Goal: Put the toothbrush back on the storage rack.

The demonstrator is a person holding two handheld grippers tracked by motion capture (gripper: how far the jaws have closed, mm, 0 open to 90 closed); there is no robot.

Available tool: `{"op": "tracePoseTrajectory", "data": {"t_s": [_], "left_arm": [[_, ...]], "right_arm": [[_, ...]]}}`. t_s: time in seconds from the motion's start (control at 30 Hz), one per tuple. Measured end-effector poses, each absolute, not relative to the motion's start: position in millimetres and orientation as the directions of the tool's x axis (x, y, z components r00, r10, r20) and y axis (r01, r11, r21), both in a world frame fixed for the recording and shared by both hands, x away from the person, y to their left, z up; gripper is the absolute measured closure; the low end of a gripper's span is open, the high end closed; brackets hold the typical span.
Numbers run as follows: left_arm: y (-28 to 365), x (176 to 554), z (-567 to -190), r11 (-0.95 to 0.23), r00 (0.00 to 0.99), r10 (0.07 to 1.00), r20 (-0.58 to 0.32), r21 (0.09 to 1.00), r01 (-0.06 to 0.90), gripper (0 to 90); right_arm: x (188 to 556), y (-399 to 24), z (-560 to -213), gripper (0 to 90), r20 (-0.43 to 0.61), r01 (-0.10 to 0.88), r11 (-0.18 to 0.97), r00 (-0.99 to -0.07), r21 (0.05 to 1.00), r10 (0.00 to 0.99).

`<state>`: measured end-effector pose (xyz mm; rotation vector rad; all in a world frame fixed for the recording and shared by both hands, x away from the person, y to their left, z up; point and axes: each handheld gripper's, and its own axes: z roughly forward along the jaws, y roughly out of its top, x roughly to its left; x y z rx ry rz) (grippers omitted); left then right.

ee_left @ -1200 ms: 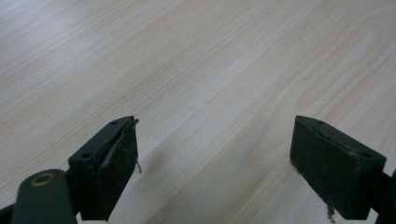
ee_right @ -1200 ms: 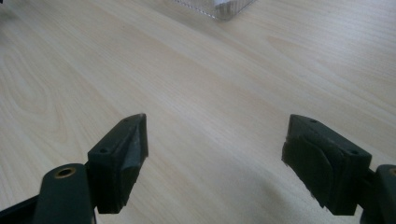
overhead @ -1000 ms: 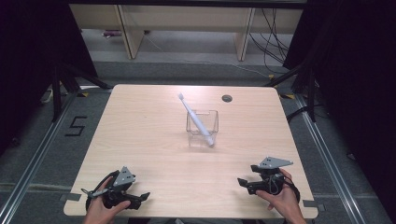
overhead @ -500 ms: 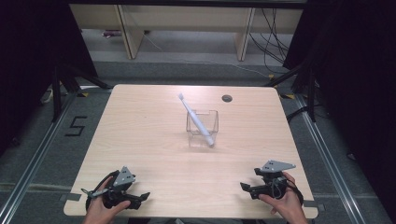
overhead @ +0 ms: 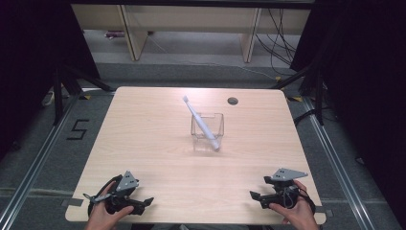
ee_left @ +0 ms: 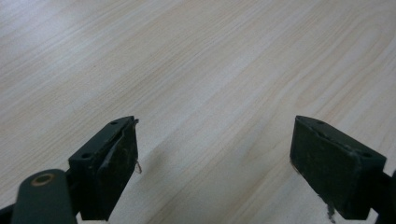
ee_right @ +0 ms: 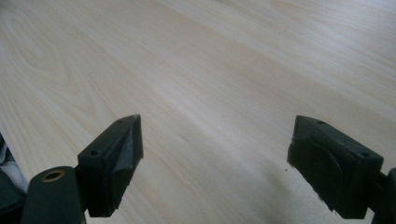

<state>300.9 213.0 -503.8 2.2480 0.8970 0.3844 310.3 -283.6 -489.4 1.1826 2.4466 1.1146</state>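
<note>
While toothbrush [overhead: 202, 123] leans in cup [overhead: 207, 132], grippers idle

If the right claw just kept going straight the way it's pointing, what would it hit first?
Probably nothing: the right claw points left along the table's near edge, jaws open over bare wood. Farther along sits the left claw.

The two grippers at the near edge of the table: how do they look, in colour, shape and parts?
Both are black tools. The left gripper and the right gripper each carry a grey three-cornered plate on top. In the gripper views, each has two black block-shaped jaws with small screw holes, and a brass-coloured ring shows at the lower left. The pad edges look slightly worn. No sleeves are visible at the hands.
</note>
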Motion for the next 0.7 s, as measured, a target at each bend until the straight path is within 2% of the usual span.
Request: {"op": "tracePoseTrajectory", "data": {"t_s": [0.1, 0.13, 0.33, 0.7], "left_arm": [[213.0, 301.0, -503.8, -0.534, 0.720, 0.694, 0.022, 0.686, 0.494, 14.8], [213.0, 301.0, -503.7, -0.534, 0.720, 0.694, 0.023, 0.686, 0.493, 14.8], [213.2, 301.0, -503.4, -0.535, 0.719, 0.694, 0.024, 0.686, 0.493, 14.8], [213.1, 301.1, -503.4, -0.536, 0.720, 0.693, 0.025, 0.686, 0.492, 14.8]], "right_arm": [[311.3, -285.4, -490.4, 18.5, 0.124, 0.573, 0.399, -0.667, 0.716, 0.734], [309.9, -286.0, -490.1, 18.6, 0.158, 0.597, 0.393, -0.666, 0.700, 0.729], [308.8, -285.8, -489.9, 18.7, 0.166, 0.607, 0.386, -0.658, 0.695, 0.735], [311.7, -287.5, -490.0, 18.7, 0.126, 0.570, 0.417, -0.682, 0.708, 0.720]]}}
